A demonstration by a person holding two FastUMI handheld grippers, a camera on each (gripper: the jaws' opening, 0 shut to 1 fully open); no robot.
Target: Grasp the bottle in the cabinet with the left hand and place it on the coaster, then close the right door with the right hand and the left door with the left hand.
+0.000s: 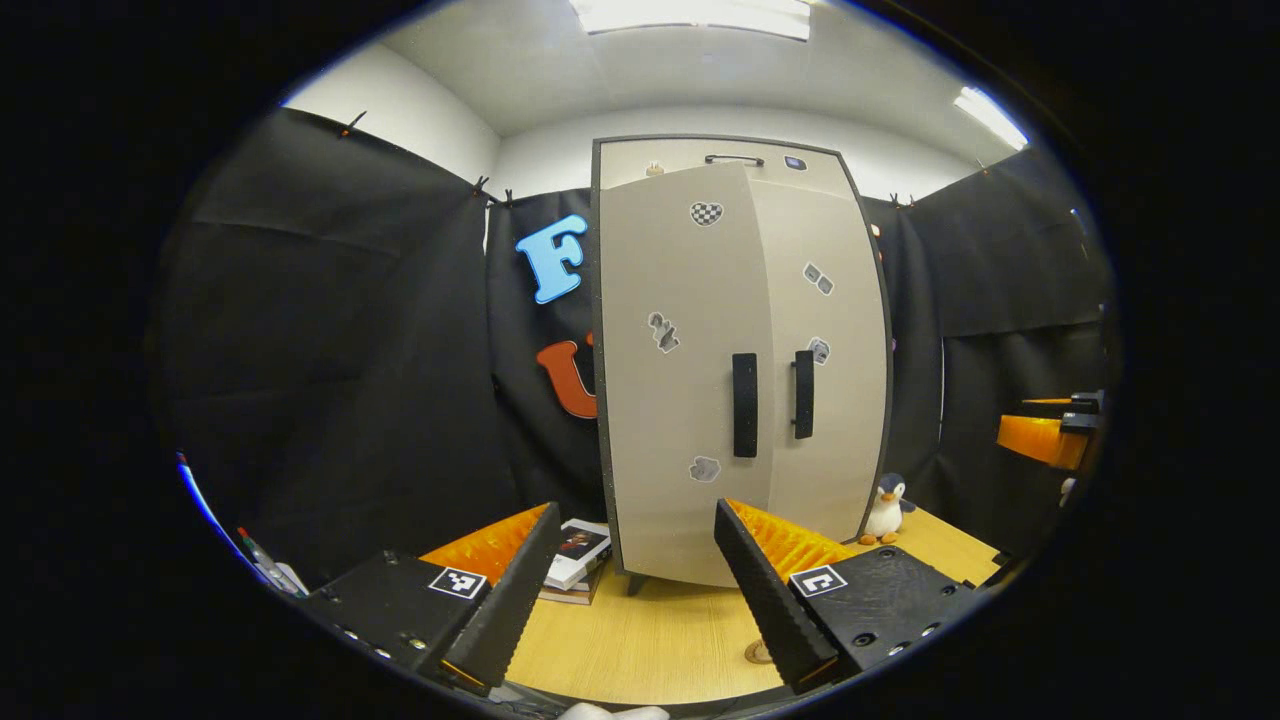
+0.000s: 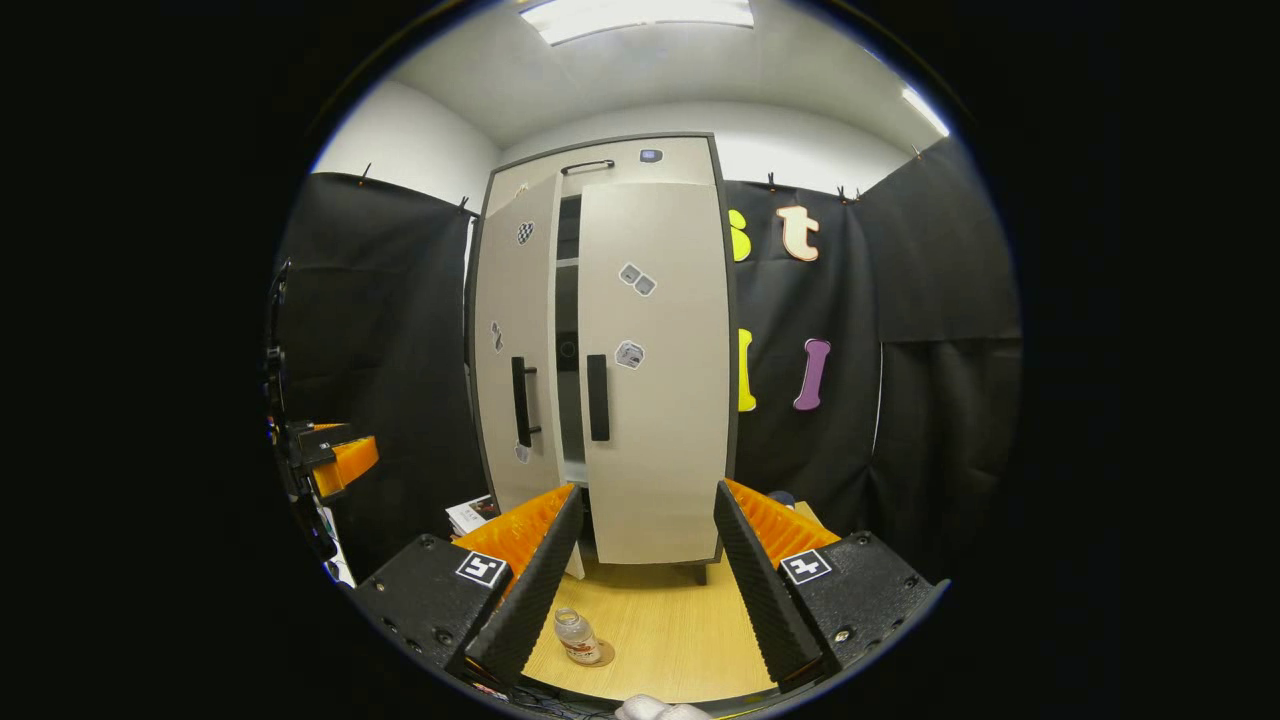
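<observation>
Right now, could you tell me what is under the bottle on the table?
The bottle stands on a round coaster, whose edge shows beside its base. The coaster's middle is covered by the bottle; the table lies beneath.

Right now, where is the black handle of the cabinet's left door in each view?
Left gripper view: the left door's handle is just right of centre, beside the other handle.
Right gripper view: it is left of centre, on the ajar door.
Shared landmark: the chequered sticker near that door's top.
</observation>
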